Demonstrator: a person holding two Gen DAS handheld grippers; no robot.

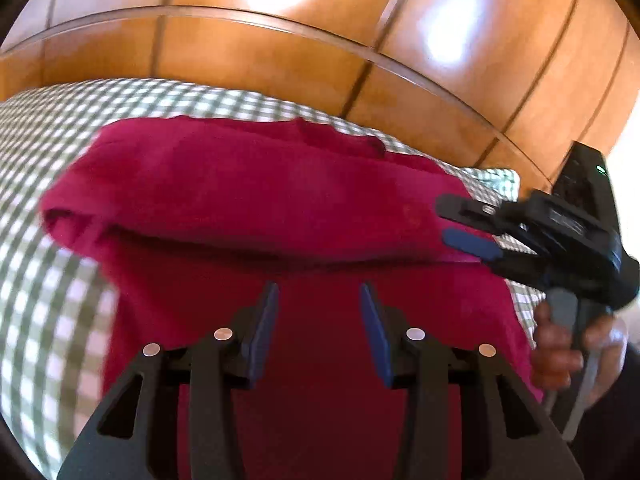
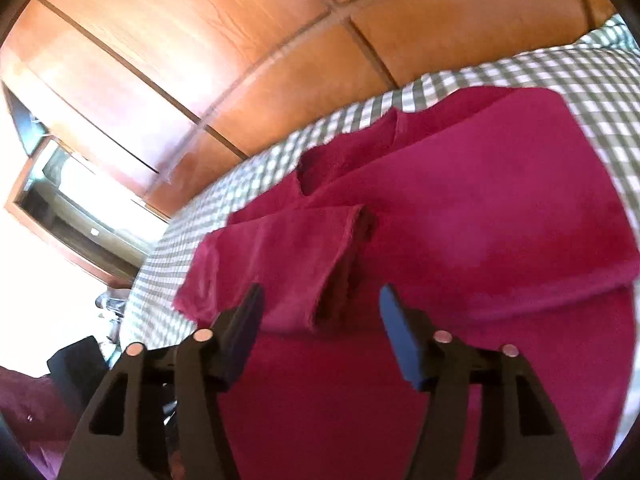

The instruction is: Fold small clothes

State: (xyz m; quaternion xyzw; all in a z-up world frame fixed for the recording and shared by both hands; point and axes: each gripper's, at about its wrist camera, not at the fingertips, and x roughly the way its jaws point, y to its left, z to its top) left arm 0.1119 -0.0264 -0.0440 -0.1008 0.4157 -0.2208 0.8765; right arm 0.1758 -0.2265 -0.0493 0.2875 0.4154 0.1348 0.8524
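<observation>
Crimson garment (image 1: 248, 200) lies partly folded on a green-checked cloth (image 1: 36, 280), spread under and ahead of both grippers | left gripper (image 1: 319, 320) jaws apart, nothing between them | right gripper (image 2: 320, 320) jaws apart over a folded sleeve (image 2: 276, 264), gripping nothing | wooden panels (image 1: 280, 64) beyond.

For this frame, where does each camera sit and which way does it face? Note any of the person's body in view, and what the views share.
Left wrist: sits on the left hand-held gripper, facing down over the red garment; shows the right hand-held gripper and the hand holding it.
Right wrist: sits on the right hand-held gripper, facing down at the garment's folded sleeve; no body shows.
Shared: the garment, checked cloth, wooden panels.
</observation>
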